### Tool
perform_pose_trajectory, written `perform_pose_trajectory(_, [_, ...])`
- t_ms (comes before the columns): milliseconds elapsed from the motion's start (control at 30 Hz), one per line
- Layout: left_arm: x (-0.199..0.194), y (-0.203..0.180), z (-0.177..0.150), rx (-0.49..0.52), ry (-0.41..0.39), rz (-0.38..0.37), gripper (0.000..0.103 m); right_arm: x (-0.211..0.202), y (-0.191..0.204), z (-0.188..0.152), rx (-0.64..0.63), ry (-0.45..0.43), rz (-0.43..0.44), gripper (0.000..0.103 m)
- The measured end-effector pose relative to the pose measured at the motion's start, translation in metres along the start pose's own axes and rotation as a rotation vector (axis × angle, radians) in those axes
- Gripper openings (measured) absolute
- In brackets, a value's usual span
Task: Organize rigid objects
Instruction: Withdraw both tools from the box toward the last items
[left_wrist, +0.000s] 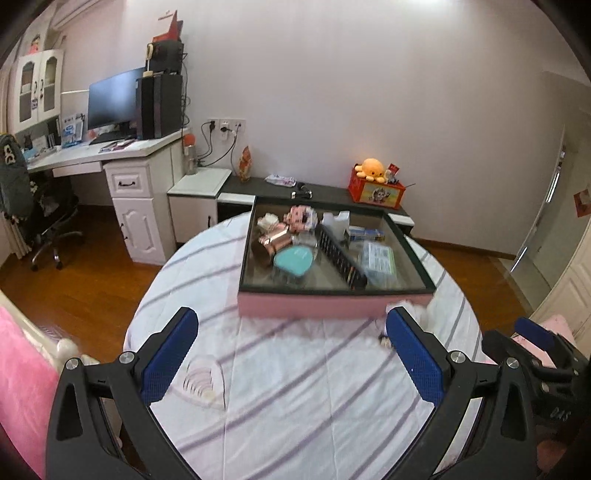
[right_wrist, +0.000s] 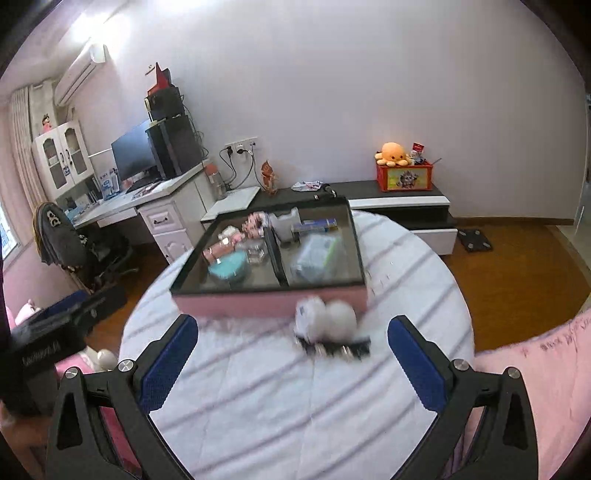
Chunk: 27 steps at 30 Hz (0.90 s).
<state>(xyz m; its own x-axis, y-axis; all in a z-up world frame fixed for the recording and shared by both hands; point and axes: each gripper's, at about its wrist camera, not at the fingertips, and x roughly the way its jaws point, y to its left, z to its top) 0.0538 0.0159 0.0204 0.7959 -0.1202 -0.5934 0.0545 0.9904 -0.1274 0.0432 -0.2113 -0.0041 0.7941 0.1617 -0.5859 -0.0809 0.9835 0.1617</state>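
Observation:
A pink box (left_wrist: 314, 304) with a dark rim and a black divider stands on a round table with a striped cloth (left_wrist: 295, 387). It holds several small items, among them a teal case (left_wrist: 293, 259), a copper cup (left_wrist: 271, 245) and packets. The box also shows in the right wrist view (right_wrist: 258, 302). A white fluffy item (right_wrist: 327, 323) and a dark hair clip (right_wrist: 332, 347) lie on the cloth in front of the box, blurred. My left gripper (left_wrist: 291, 354) is open and empty above the cloth. My right gripper (right_wrist: 291, 362) is open and empty, just short of the fluffy item.
A white desk with a monitor (left_wrist: 110, 98) and an office chair (left_wrist: 40, 214) stand at the left. A low dark cabinet (left_wrist: 314, 194) with a red box and an orange plush (left_wrist: 373, 168) runs along the wall. Pink bedding (right_wrist: 535, 387) lies at the right.

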Motion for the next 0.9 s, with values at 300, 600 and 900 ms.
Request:
perform_pose_trajectory(300, [-0.010, -0.012, -0.036, 0.021, 0.050, -0.016, 0.103, -0.015, -0.006, -0.031, -0.013, 0.032, -0.030, 0.103])
perform_pose_trajectory(600, [-0.009, -0.017, -0.035, 0.031, 0.053, -0.022, 0.103, -0.006, -0.005, -0.032, -0.027, 0.054, -0.028, 0.103])
perform_pose_trajectory(900, [0.019, -0.015, -0.037, 0.017, 0.092, -0.013, 0.103, 0.046, -0.021, -0.026, -0.058, 0.141, -0.063, 0.103])
